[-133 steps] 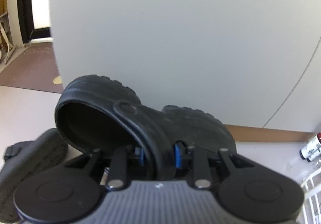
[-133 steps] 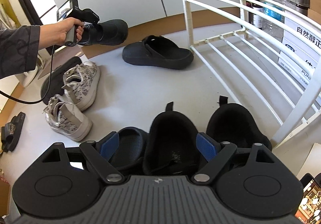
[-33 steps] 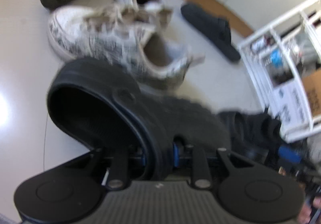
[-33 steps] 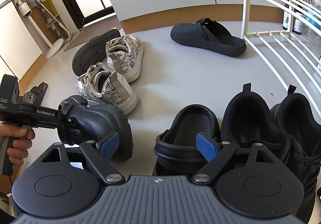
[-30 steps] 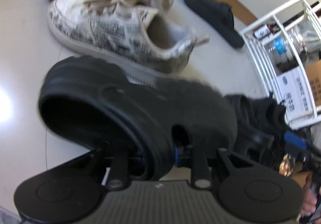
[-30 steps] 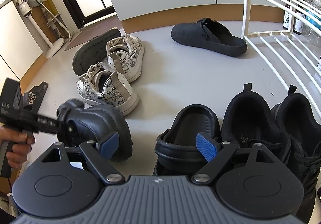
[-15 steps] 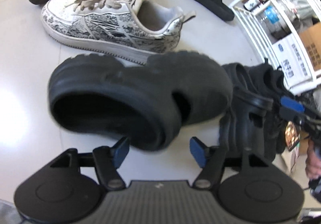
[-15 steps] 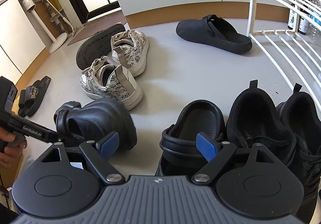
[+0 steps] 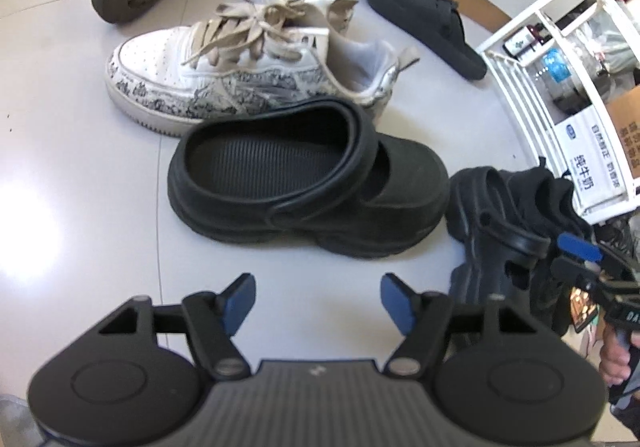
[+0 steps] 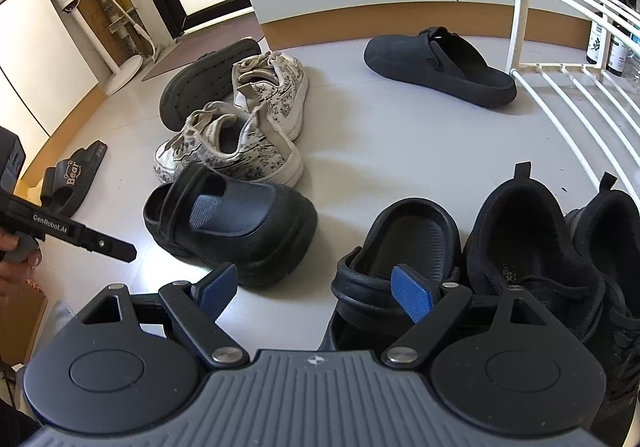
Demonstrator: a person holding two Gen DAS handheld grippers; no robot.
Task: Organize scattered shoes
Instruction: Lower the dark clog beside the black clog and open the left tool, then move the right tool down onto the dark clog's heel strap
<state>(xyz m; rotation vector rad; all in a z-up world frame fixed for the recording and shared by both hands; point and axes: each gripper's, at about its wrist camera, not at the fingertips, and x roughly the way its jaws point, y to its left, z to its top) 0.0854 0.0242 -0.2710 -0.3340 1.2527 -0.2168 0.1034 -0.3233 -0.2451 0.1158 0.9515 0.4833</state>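
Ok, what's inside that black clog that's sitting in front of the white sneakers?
Nothing visible inside the clog: only its ribbed grey insole shows through the heel opening. The toe end is covered by the upper, so that part can't be seen.

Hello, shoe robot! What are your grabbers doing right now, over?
Left gripper open, nothing between its pads. Right gripper open, hovering over the mate clog. Black clog on the floor, set crooked beside its mate. Patterned sneaker crowds behind it.

Chunky black clog [image 9: 308, 183] upright on floor, beside patterned white sneaker [image 9: 240, 79]
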